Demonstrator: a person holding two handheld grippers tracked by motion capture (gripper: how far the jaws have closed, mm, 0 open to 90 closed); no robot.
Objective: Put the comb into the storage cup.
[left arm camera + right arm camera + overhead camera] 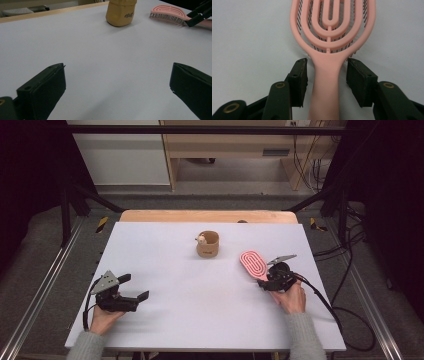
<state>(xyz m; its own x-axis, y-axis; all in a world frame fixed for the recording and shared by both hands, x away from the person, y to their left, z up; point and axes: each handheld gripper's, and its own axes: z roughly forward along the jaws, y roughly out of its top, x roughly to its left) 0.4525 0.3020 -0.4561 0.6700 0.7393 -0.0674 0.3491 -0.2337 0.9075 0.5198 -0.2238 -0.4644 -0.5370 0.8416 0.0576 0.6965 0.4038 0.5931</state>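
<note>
A pink vented hairbrush (252, 263) (166, 12) (332, 25) lies bristles down on the white table (200, 300), right of centre, with its handle pointing toward the person. My right gripper (263, 281) (327, 72) is open, one jaw on each side of the handle with a small gap on both sides. My left gripper (136, 286) (117, 82) rests at the near left, open wide with nothing but bare table between its jaws. In the left gripper view the right gripper (197, 16) appears at the brush's handle.
A tan cup (208, 245) (120, 13) stands upright at the table's middle back, with a small pale object (201, 239) at its rim. A wooden strip (207, 216) runs along the far edge. Cables (345, 315) hang off the right side.
</note>
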